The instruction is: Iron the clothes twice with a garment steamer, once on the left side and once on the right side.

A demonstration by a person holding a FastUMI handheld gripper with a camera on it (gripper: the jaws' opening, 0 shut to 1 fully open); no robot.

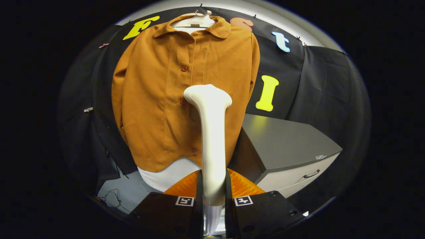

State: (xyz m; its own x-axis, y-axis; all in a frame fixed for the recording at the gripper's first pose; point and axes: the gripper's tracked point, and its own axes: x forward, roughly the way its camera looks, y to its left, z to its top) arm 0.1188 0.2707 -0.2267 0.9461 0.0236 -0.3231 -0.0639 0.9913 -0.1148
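Observation:
A rust-orange button-up shirt (159, 99) hangs on a white hanger (196, 20) against the booth's black wall, over a white undergarment (169, 174) that shows below its hem. My gripper (213, 196) is shut on the handle of a white garment steamer (212, 132), both fingers pressing its sides. The steamer stands upright between the fingers, and its wide head (208, 94) is in front of the shirt's button line at mid height, slightly right of centre. Whether the head touches the cloth I cannot tell.
A grey cabinet (285, 142) with a drawer handle (312, 173) stands right of the shirt, just beyond the fingers. Thin cables (113, 197) lie on the pale floor below the shirt's left side.

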